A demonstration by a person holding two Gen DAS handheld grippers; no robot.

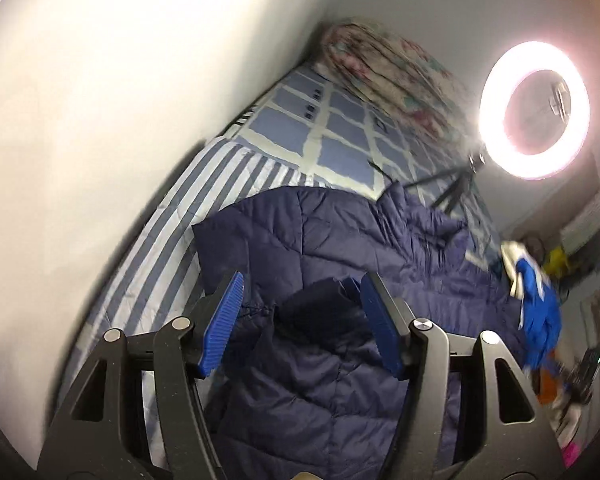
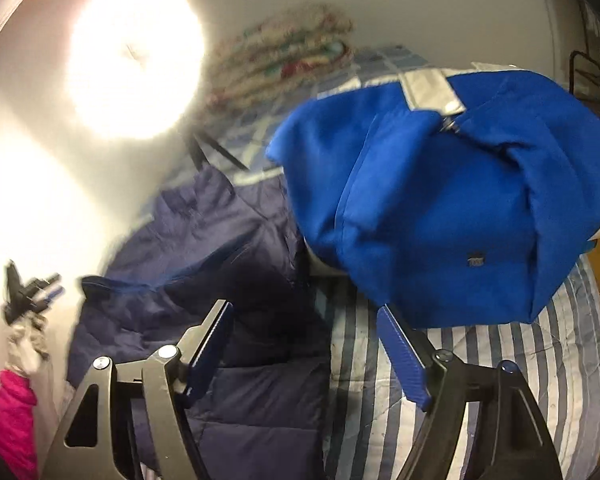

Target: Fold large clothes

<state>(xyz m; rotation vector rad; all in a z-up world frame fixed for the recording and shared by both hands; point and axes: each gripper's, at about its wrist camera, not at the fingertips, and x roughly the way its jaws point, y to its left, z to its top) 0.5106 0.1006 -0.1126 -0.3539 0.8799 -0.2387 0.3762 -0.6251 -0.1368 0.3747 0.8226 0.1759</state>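
Striped blue-and-white bedding [image 1: 148, 248] covers the bed that carries everything, with a white wall running along its far side. On it, directly beneath and ahead of the left hand-held gripper [image 1: 300, 320], lies the navy quilted jacket [image 1: 320, 248], spread lengthwise with a bunched fold between the blue pads; the pads stand spread and do not press the cloth. In the right wrist view the same navy quilted jacket [image 2: 204, 280] lies below and to the left of the right hand-held gripper [image 2: 306, 348], whose jaws are likewise spread with nothing pinched between them. Just ahead and to the right of that gripper a bright blue garment [image 2: 440, 208] with a pale grey band at its top sits in a heap, touching the jacket's edge and overhanging the stripes. Beyond the jacket a blue checked sheet [image 1: 340, 136] continues toward a floral quilt [image 1: 388, 64] piled against the wall. To the right of the left gripper a lit ring light [image 1: 534, 110] stands on a dark tripod. Far left of the right gripper, a pink cloth [image 2: 14, 416] shows at the frame's edge.
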